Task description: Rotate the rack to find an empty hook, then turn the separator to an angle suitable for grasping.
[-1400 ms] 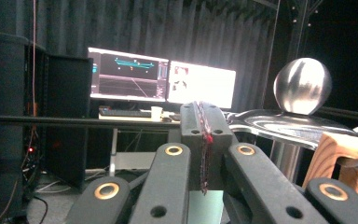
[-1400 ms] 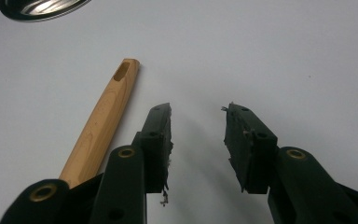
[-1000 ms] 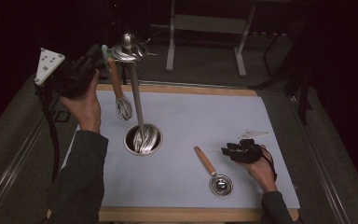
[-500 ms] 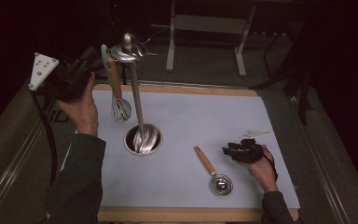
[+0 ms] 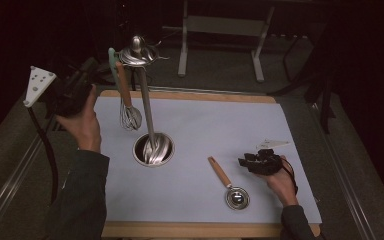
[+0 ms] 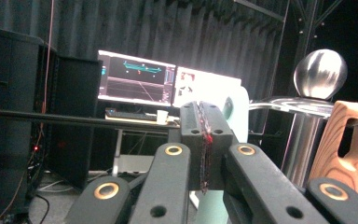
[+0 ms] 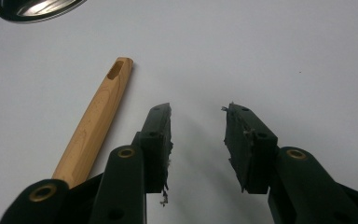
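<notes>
A steel utensil stand (image 5: 145,107) rises from a round base (image 5: 153,149) on the white mat (image 5: 205,125). A whisk (image 5: 130,117) with a wooden handle (image 6: 349,144) and a mint green utensil (image 6: 235,107) hang from its top ring under a steel ball (image 6: 319,72). My left gripper (image 5: 96,70) is held up just left of the hanging handles, jaws shut with nothing seen between them (image 6: 204,140). A wooden-handled ladle (image 5: 227,182) lies on the mat at front right. My right gripper (image 5: 252,162) rests open beside its handle (image 7: 98,126), gripping nothing (image 7: 198,116).
The mat lies on a wooden board (image 5: 190,230) on a dark table. A metal frame (image 5: 220,30) stands behind the table. Monitors (image 6: 168,81) on a desk show far off in the left gripper view. The mat's right and far parts are bare.
My left gripper has drifted left and slightly down, away from the stand's top. The right gripper and the ladle have stayed put.
</notes>
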The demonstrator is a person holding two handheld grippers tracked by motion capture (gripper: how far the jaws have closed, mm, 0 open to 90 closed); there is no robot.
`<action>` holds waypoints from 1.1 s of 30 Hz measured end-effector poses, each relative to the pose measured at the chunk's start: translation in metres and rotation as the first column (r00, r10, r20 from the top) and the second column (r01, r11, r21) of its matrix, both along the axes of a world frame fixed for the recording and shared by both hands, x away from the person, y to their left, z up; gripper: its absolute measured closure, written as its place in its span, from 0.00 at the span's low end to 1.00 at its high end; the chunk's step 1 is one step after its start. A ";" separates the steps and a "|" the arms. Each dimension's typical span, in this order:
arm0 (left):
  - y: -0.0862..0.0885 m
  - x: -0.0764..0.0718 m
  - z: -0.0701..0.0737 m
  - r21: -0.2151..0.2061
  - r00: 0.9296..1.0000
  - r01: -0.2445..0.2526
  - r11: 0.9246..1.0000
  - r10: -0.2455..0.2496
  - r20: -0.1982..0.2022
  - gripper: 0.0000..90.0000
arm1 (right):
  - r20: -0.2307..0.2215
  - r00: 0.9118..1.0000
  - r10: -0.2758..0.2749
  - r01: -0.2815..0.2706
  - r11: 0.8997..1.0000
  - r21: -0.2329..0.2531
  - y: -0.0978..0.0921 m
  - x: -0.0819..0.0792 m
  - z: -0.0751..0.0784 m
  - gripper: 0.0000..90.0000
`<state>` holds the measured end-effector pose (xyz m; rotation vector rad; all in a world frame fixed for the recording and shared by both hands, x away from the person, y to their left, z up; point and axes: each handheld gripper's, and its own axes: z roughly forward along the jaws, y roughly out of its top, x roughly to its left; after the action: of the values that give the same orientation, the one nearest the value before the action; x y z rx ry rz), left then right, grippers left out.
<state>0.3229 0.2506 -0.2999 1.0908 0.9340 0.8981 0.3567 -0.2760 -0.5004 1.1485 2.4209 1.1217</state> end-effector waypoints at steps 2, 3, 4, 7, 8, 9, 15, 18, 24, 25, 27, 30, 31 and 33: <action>-0.001 0.000 -0.001 0.010 1.000 0.001 1.000 -0.001 -0.003 1.00 | -0.001 1.000 0.000 0.000 1.000 -0.001 0.000 0.000 0.000 0.67; -0.001 0.000 -0.001 0.017 1.000 0.002 1.000 -0.002 -0.004 1.00 | -0.002 1.000 0.001 -0.001 1.000 -0.001 0.000 0.000 0.000 0.67; -0.002 -0.001 -0.002 0.023 1.000 0.004 1.000 -0.004 -0.004 1.00 | -0.001 1.000 0.001 -0.001 1.000 -0.002 0.000 0.000 0.000 0.67; -0.003 -0.001 -0.004 0.027 1.000 0.007 1.000 -0.007 -0.003 1.00 | 0.002 1.000 0.004 -0.004 1.000 -0.004 0.000 -0.001 0.001 0.67; -0.003 -0.001 -0.006 0.028 1.000 0.007 1.000 -0.007 -0.007 1.00 | 0.002 1.000 0.001 -0.001 1.000 -0.002 0.000 -0.001 0.001 0.67; -0.003 -0.001 -0.007 0.028 1.000 0.007 1.000 -0.006 -0.008 1.00 | 0.004 1.000 0.000 0.000 1.000 0.002 -0.001 -0.001 0.001 0.67; 0.000 -0.005 -0.015 0.041 1.000 0.005 0.999 -0.004 -0.020 0.99 | 0.008 1.000 -0.004 0.004 1.000 0.004 -0.003 -0.001 0.002 0.67; 0.001 -0.008 -0.018 0.051 1.000 0.007 0.999 -0.006 -0.023 0.99 | 0.007 1.000 -0.005 0.005 1.000 0.005 -0.003 -0.001 0.002 0.67; 0.003 -0.013 -0.030 0.086 0.999 0.023 0.996 -0.020 -0.038 0.98 | 0.002 1.000 -0.005 0.005 1.000 0.001 -0.003 0.000 0.001 0.67; 0.004 -0.014 -0.032 0.090 0.999 0.027 0.996 -0.024 -0.042 0.98 | 0.003 1.000 -0.005 0.005 1.000 0.003 -0.003 0.000 0.001 0.67; 0.005 -0.014 -0.037 0.094 0.998 0.039 0.995 -0.034 -0.052 0.98 | 0.006 1.000 -0.004 0.004 1.000 0.004 -0.003 0.000 0.002 0.67; 0.007 -0.015 -0.044 0.111 0.997 0.046 0.993 -0.039 -0.069 0.98 | 0.009 1.000 -0.008 0.007 1.000 0.007 -0.004 -0.001 0.002 0.67; 0.007 -0.015 -0.047 0.109 0.997 0.050 0.993 -0.042 -0.069 0.98 | 0.006 1.000 -0.010 0.010 1.000 0.010 -0.004 -0.001 0.003 0.67; 0.009 -0.016 -0.051 0.110 0.996 0.051 0.993 -0.043 -0.076 0.98 | 0.008 1.000 -0.011 0.011 1.000 0.011 -0.005 -0.001 0.002 0.67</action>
<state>0.3069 0.2593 -0.3512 1.2442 0.9237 0.8847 0.3559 -0.2815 -0.4982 1.1574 2.4023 1.1350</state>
